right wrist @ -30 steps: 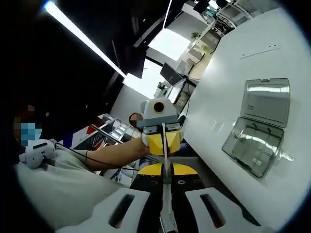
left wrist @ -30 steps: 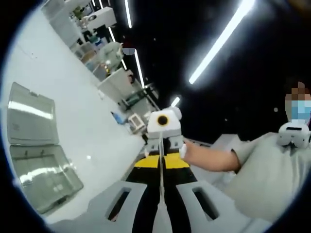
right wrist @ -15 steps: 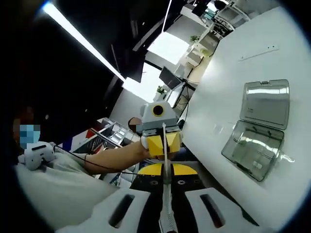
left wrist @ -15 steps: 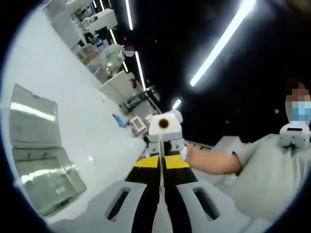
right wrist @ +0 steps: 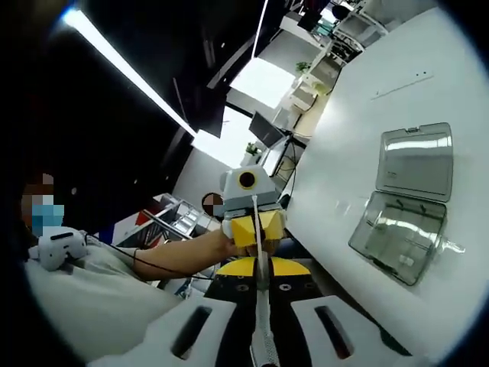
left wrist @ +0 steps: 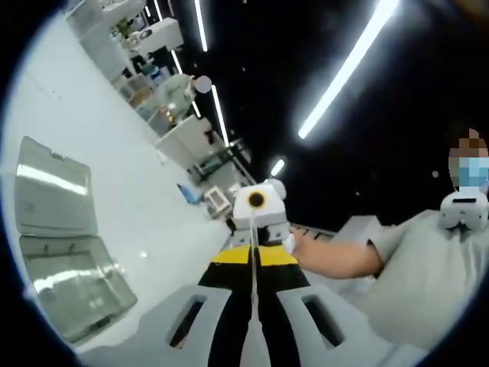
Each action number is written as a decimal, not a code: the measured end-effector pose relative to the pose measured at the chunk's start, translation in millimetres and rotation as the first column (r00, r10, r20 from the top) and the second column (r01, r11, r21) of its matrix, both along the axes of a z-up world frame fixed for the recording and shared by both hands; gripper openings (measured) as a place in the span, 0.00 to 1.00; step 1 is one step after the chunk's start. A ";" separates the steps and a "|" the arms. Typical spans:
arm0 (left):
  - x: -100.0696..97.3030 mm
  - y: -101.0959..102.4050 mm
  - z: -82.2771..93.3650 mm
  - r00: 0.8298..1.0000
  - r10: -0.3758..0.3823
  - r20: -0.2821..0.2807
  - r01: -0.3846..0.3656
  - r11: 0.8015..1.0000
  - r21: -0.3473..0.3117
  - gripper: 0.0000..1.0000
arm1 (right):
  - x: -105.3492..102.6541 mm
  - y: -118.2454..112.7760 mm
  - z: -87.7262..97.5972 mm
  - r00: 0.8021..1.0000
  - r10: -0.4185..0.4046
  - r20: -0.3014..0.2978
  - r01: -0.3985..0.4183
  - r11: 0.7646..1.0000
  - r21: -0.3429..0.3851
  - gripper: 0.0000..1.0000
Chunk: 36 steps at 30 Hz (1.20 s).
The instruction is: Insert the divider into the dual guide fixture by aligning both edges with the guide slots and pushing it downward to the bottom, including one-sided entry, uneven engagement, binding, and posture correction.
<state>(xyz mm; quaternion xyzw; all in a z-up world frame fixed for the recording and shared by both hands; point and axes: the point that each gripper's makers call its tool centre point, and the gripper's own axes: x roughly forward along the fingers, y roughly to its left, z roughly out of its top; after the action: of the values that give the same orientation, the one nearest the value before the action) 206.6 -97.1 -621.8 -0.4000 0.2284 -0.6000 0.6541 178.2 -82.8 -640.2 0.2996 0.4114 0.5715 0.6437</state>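
The divider is a thin white sheet seen edge-on, held up in the air between the two grippers, well above the white table. In the left gripper view the left gripper is clamped on its near edge, and the right gripper clasps the far edge. In the right gripper view the divider runs from the clenched right gripper to the left gripper.

The table is bare white and glossy. On it lies a clear plastic case, lid swung open. The room is dark overhead with long strip lights, and white desks and shelving stand further back. A person in a pale shirt holds both grippers. No writing is legible.
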 end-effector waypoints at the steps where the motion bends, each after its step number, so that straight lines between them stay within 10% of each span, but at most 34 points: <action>1: -0.3 0.0 0.1 1.000 0.000 0.001 0.000 1.000 -0.001 0.00 | -0.6 0.1 0.4 1.000 0.002 -0.002 -0.002 1.000 0.000 0.00; 20: 3.8 -1.0 2.1 0.997 0.019 -0.068 -0.021 0.999 -0.028 0.00 | 2.6 -1.6 4.5 1.000 -0.023 0.015 0.023 1.000 0.008 0.00; 36: 23.9 29.5 -18.5 0.981 0.155 0.120 -0.174 0.970 0.170 0.08 | 31.1 -2.8 -12.6 0.996 -0.088 -0.018 0.083 0.978 -0.191 0.00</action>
<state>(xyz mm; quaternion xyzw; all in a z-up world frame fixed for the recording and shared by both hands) 230.5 -67.7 -640.3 -0.3246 0.2127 -0.5407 0.7463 209.3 -85.6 -652.8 0.2616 0.4592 0.4974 0.6880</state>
